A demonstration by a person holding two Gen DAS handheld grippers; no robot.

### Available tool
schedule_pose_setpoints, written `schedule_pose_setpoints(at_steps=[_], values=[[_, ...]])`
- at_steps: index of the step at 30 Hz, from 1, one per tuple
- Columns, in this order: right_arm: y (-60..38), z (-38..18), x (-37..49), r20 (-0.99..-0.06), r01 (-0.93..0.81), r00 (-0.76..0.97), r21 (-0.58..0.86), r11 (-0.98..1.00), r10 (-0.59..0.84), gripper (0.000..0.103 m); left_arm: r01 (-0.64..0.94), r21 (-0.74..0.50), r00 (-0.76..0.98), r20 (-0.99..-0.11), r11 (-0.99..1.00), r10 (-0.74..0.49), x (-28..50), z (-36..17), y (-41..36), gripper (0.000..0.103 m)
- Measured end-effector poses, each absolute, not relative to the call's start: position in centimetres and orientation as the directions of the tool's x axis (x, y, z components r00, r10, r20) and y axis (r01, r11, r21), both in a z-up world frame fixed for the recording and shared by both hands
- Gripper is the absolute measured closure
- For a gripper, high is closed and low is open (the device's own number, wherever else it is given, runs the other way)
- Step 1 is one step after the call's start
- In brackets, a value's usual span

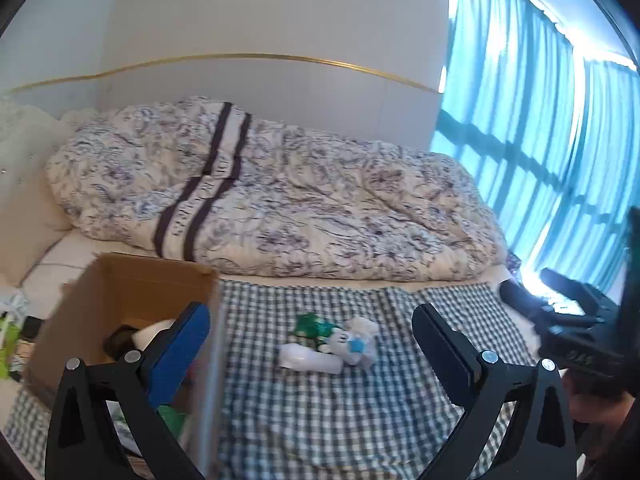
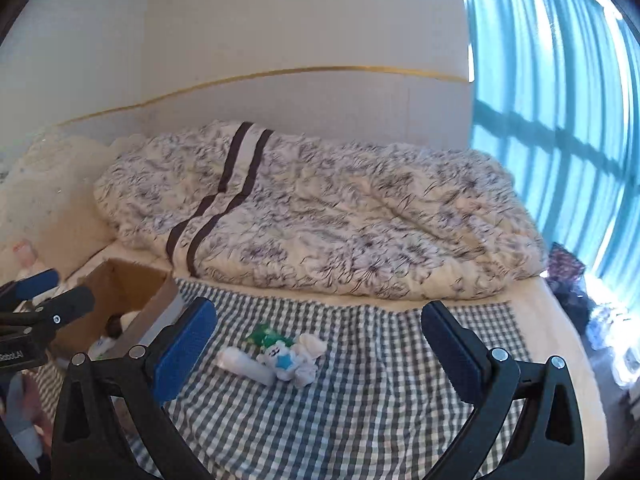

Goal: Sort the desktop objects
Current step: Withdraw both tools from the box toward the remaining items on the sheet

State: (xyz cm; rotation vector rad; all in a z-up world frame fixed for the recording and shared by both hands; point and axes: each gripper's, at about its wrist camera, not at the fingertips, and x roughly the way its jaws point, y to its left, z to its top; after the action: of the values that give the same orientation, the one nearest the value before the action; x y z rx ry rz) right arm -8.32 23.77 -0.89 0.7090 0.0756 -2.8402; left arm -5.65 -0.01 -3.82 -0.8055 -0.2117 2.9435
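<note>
Desktop objects: white tube point(image 1: 310, 357), plush toy point(image 1: 354, 343), green packet point(image 1: 311, 326) clustered touching, right of cardboard box point(image 1: 132, 280) | your left gripper point(image 1: 312, 344) and right gripper point(image 2: 320, 346): wide apart, empty | risk: closing on cluster could catch two items; soft checked cloth point(image 1: 320, 408) could bunch.

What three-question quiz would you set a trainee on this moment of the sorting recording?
1. True or false: both grippers are open and hold nothing.
2. Which lies nearest the cardboard box: A) white tube B) plush toy C) duvet?
3. Fill in: the loose items lie on a ___ cloth.

Key: 1 true: left gripper and right gripper both empty. 2 A. 3 checked.
</note>
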Motion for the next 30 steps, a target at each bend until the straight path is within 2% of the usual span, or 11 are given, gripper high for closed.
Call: schedule_pose_setpoints(at_steps=[4,7,13,20,27,30], values=[[24.0,-3.7,-9.6,-0.523,0.293,-0.815,-0.002,-0.956,-0.248,0.0,-0.037,-0.217,-0.781,-0.603,-0.976,0.163,-7.9,-6.8,0.9,0.0],[23.8,-5.8,-10.2,-0.536,0.322,-0.806,-0.04,-0.946,-0.252,0.0,-0.047,-0.106,-0.73,-0.675,-0.993,0.107,-9.5,-9.2,2.4,0.0],[23.3,-10.3,-12.2,-0.607,0.385,-0.747,-0.065,-0.921,-0.269,0.0,0.036,-0.065,-0.657,-0.754,-0.997,0.026,-12.4,-13.4,2.6,0.0],[23.2,-14.8,-14.7,-0.632,0.467,-0.67,0.048,-0.883,-0.389,0.0,0.012,0.042,-0.672,-0.74,-0.999,-0.039,-14.1,-17.2,4.0,0.0],[21.5,-18.7,-17.0,-0.667,0.48,-0.673,-0.062,-0.875,-0.321,0.001,0.059,-0.048,-0.661,-0.75,-0.997,-0.003,-16.7,-20.6,2.6,0.0],[21.5,-19.8,-17.7,-0.677,0.49,-0.658,-0.053,-0.87,-0.329,0.004,0.07,-0.064,-0.652,-0.758,-0.996,0.003,-17.9,-21.8,2.3,0.0]])
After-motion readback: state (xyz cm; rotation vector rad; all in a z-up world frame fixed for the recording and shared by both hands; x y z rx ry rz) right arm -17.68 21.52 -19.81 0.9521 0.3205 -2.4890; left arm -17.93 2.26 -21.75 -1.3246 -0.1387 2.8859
